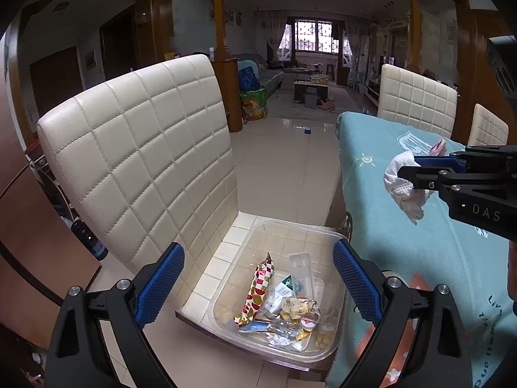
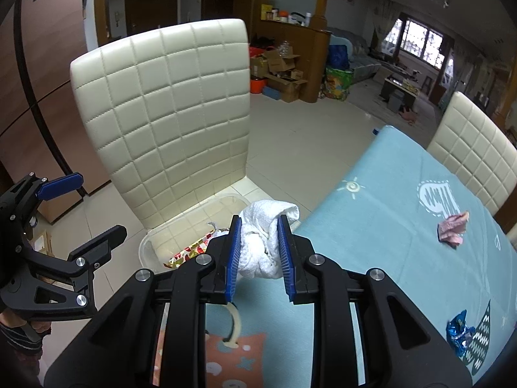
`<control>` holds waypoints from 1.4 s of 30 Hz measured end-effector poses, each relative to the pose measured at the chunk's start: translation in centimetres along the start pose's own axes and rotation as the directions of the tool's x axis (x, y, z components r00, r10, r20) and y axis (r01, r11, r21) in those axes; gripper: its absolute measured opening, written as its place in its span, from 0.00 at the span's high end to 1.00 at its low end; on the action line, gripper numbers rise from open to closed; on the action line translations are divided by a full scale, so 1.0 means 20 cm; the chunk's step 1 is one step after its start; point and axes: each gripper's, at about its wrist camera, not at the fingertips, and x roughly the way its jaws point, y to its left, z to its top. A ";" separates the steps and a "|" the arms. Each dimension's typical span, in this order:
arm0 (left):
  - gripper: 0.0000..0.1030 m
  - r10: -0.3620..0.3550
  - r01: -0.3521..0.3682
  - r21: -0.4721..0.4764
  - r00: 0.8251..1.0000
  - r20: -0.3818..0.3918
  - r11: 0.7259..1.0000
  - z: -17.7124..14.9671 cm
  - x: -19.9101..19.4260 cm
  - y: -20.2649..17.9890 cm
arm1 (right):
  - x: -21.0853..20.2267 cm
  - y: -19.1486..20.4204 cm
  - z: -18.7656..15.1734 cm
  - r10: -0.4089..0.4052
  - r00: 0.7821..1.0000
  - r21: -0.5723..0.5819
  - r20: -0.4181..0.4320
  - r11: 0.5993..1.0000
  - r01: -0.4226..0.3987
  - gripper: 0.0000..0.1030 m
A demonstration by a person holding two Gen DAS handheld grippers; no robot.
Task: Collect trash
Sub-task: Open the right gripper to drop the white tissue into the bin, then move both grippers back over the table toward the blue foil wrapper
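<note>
A clear plastic bin [image 1: 310, 232] sits on the cream chair seat [image 1: 219, 258] and holds several wrappers, among them a red checkered one [image 1: 258, 291]. My left gripper [image 1: 258, 281] is open and empty above the bin. My right gripper [image 2: 259, 236] is shut on a crumpled white tissue [image 2: 261, 236] and holds it above the table edge, right of the bin [image 2: 152, 242]. In the left wrist view the tissue [image 1: 404, 190] hangs from the right gripper [image 1: 408, 171]. A pink wrapper [image 2: 452, 228] and a blue wrapper [image 2: 460, 331] lie on the teal tablecloth [image 2: 387, 226].
The chair's tall quilted back [image 1: 139, 161] rises behind the bin. A second cream chair [image 2: 475, 158] stands at the table's far side. The tiled floor [image 1: 274, 168] runs between chair and table. A dark bottle [image 1: 87, 236] stands on the floor at the left.
</note>
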 end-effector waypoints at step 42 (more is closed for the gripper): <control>0.12 -0.224 0.224 0.117 0.975 -0.018 0.968 0.22 0.00 -0.62 | -0.38 -0.73 -0.35 -0.182 0.981 0.274 0.062 0.948 0.159 0.10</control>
